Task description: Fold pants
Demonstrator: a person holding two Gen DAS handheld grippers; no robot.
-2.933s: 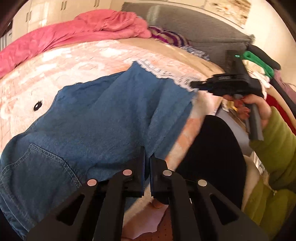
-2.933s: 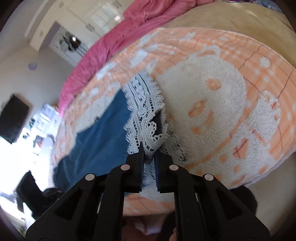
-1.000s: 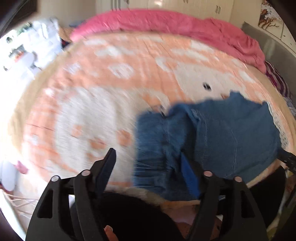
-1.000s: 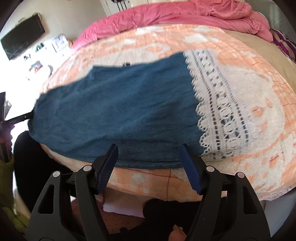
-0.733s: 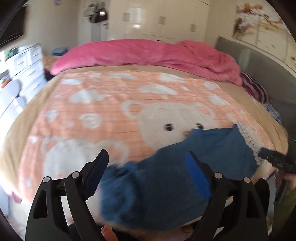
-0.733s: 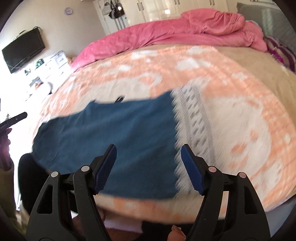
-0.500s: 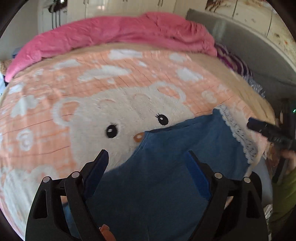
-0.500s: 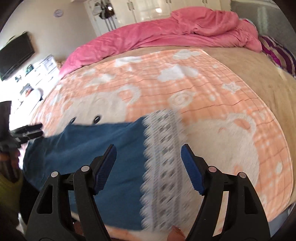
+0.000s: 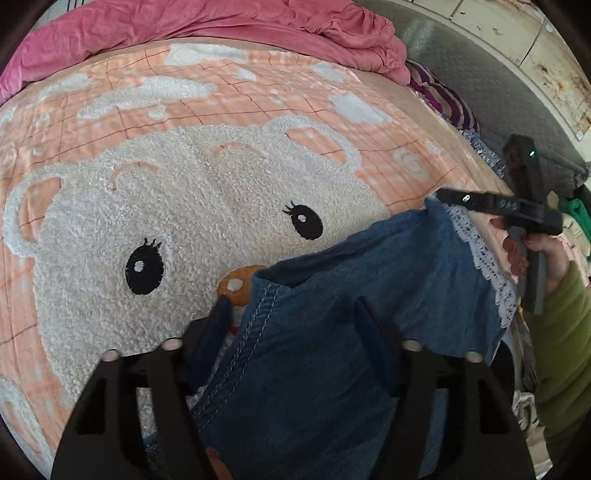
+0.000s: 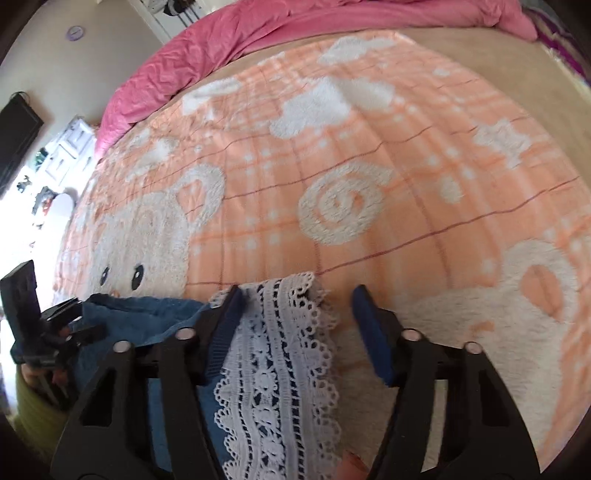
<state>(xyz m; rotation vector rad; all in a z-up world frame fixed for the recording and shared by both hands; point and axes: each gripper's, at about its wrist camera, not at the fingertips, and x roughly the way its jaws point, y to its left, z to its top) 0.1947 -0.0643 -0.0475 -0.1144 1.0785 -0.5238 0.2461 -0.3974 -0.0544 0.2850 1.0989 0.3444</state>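
Note:
Blue denim pants [image 9: 369,295] with a white lace hem [image 9: 484,258] lie folded at the near edge of the orange bear blanket [image 9: 184,203]. My left gripper [image 9: 295,328] straddles the stitched waistband corner; its jaws are closing, with denim between them and the pads apart from it. My right gripper [image 10: 299,314] straddles the far corner of the lace hem [image 10: 280,350]; its jaws are closing too and do not press the lace. Each view shows the other gripper at the pants' opposite end: the right gripper [image 9: 441,194] and the left gripper [image 10: 62,314].
A crumpled pink duvet [image 9: 221,22] runs along the back of the bed, with a grey headboard [image 9: 480,74] and a striped purple cloth [image 9: 443,96] at the right. A hand in a green sleeve [image 9: 565,332] holds the right gripper. A dark screen [image 10: 14,136] hangs at the left.
Both grippers, earlier shut on the pants, let go, swung along the fabric and came down at its far edge. Their jaws have narrowed around the waistband corner and the lace hem.

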